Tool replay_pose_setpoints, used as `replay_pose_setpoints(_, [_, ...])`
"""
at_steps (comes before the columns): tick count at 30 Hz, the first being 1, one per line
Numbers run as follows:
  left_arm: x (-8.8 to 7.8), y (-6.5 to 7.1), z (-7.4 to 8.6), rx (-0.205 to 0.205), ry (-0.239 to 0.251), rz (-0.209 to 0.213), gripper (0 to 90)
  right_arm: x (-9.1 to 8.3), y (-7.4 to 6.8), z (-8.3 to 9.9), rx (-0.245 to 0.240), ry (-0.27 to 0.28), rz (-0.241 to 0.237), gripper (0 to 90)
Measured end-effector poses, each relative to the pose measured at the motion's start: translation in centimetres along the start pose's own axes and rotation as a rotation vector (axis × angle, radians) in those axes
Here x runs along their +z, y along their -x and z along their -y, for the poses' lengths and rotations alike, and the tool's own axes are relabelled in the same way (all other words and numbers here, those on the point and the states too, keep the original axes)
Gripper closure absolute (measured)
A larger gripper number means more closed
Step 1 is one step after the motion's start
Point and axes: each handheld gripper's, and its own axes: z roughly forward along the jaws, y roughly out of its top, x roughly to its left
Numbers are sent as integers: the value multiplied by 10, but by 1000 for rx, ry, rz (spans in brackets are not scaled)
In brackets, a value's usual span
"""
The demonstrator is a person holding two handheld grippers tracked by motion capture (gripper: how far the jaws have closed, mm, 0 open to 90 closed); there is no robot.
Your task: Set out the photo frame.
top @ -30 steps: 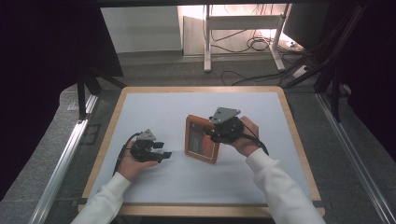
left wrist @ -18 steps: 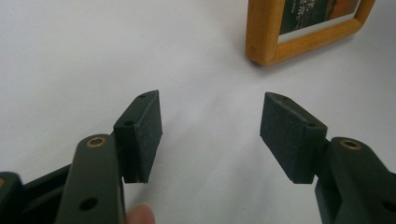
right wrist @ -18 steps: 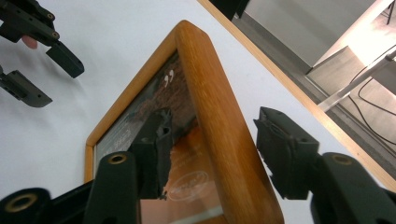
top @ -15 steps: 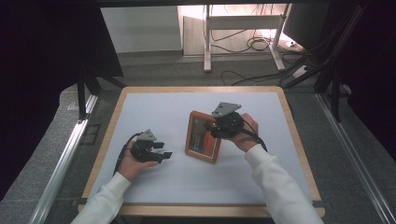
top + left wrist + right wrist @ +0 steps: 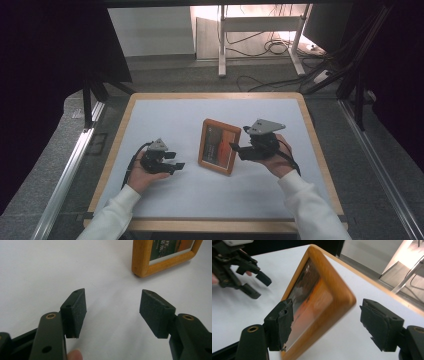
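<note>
Where its own view looks, right hand-held gripper (image 5: pixel 325 325) agape astride picture frame (image 5: pixel 322 307)

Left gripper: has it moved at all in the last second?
No. In the high view the left gripper sits at the same spot relative to the table's left rim, jaws open.

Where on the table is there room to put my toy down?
The far strip of the white table beyond the picture frame is bare, and so is the near strip in front of both hands. The middle is crowded: the left gripper, the frame, and the right gripper sit close together.
</note>
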Motion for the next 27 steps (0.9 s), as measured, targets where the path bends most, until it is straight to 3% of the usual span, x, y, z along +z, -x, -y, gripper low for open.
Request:
replay_pose_setpoints(11, [4,4,-8,-3,11,-4,417,-27,1,57,114,-20,16,258])
replay_pose_setpoints(20, [15,8,-13,12,-11,-17,416,-29,6,89,158,-56,42,254])
replay_pose_setpoints(23, [16,9,-17,15,-1,-11,532,-28,8,92,157,-60,45,250])
replay_pose_setpoints(27, [23,7,-26,18,10,-15,792,-25,7,94,151,-71,50,239])
